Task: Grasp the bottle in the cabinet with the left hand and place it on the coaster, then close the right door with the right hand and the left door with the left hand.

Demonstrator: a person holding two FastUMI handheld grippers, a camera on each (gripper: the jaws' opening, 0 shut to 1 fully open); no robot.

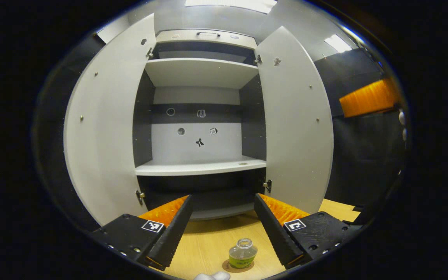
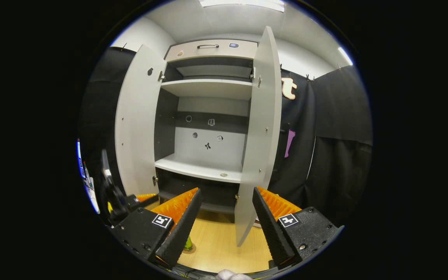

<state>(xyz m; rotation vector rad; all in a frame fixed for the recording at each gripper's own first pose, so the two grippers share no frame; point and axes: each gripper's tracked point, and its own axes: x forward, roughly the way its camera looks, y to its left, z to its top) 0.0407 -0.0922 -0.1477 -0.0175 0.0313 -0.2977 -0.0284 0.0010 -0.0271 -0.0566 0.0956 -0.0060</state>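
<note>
Grey cabinet (image 1: 204,116) is standing with left door (image 1: 103,128) and right door (image 1: 296,124) both swung open over the wooden desk (image 1: 208,241). Bottle (image 1: 242,253) is sitting upright on the coaster (image 1: 228,267), between the left claw (image 1: 222,223) fingers but untouched. Left claw and right claw (image 2: 224,217) are both gaping wide, holding nothing.

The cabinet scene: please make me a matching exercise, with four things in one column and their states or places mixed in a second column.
Things:
1. bottle
2. left door
3. middle shelf
4. left gripper

States or places:
A. open, holding nothing
B. bare
C. standing on the coaster
D. swung open

Pairs: 1-C, 2-D, 3-B, 4-A
</note>
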